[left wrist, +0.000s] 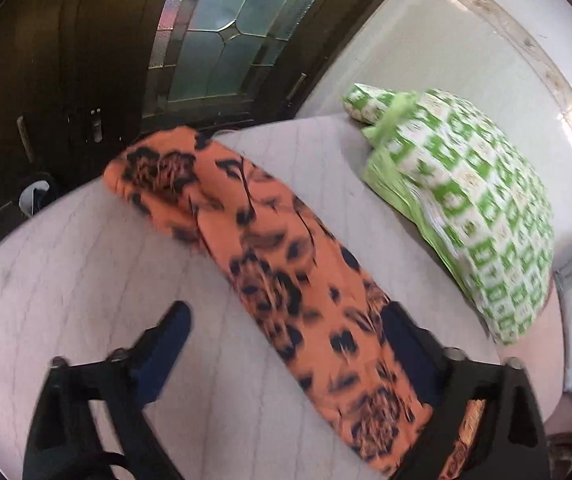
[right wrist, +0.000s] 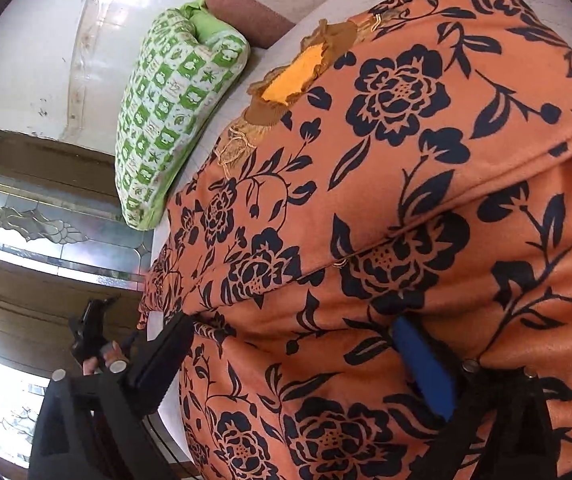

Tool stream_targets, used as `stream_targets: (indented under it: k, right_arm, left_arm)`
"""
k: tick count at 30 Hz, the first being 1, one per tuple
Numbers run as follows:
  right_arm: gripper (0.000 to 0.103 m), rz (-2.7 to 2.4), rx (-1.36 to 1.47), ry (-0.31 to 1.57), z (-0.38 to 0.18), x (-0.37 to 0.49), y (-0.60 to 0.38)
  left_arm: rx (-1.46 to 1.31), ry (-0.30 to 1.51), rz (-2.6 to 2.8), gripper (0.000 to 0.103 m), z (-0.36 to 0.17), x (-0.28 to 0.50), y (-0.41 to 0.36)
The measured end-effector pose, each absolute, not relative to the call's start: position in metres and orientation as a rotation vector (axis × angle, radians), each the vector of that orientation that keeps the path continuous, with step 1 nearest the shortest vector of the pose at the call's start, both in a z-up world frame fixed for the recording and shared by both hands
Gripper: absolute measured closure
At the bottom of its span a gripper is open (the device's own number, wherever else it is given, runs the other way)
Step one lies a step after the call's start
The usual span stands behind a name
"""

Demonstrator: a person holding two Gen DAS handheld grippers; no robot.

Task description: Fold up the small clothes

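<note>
An orange garment (left wrist: pixel 270 248) with a dark flower print lies in a long folded strip across the pale quilted mattress (left wrist: pixel 86 264). My left gripper (left wrist: pixel 286 324) hovers over its near end, open, and the cloth runs between the fingers close to the right finger (left wrist: pixel 405 336). In the right wrist view the same garment (right wrist: pixel 405 184) fills most of the picture, its neckline (right wrist: pixel 293 76) showing a yellow lining. My right gripper (right wrist: pixel 297 348) stands open over the cloth near the mattress edge. The left gripper (right wrist: pixel 90 332) shows beyond that edge, held by a hand.
A green-and-white checked pillow (left wrist: pixel 465 208) (right wrist: pixel 166 112) lies on the mattress beside the garment. A brown cushion (right wrist: pixel 242 8) sits behind it. A dark wooden door with leaded glass (left wrist: pixel 222 40) and a white wall (left wrist: pixel 465 40) bound the bed.
</note>
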State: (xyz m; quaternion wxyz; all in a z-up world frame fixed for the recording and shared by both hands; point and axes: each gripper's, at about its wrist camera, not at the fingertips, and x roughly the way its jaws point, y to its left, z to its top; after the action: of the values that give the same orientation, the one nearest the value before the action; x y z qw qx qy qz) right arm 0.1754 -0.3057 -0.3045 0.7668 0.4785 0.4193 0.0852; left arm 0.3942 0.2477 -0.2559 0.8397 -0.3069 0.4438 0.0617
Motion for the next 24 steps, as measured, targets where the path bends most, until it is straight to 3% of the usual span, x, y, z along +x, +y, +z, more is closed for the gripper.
stream_targets:
  k: [4,9,13,17,24]
  right_arm:
    - [0.000,0.195,1.045,0.922,-0.308,0.180,-0.305]
    - [0.000,0.197,1.024,0.929,-0.307,0.187,-0.301]
    - [0.000,0.195,1.045,0.924,-0.306,0.190,-0.303]
    - [0.001,0.211,1.188,0.866,-0.311,0.186,-0.319]
    - [0.002,0.176,1.417,0.708,-0.313,0.167,-0.367]
  left_arm:
    - [-0.670,1.031,0.132,0.056,-0.279,0.422,0.258]
    - [-0.689,0.993,0.161,0.066,-0.289,0.439,0.264]
    - [-0.648,0.985,0.198,0.092,-0.288,0.438,0.258]
    - [-0.590,0.928,0.193,0.094,-0.259,0.429,0.249]
    - [-0.312,0.814,0.030,0.095,-0.156,0.390,0.165]
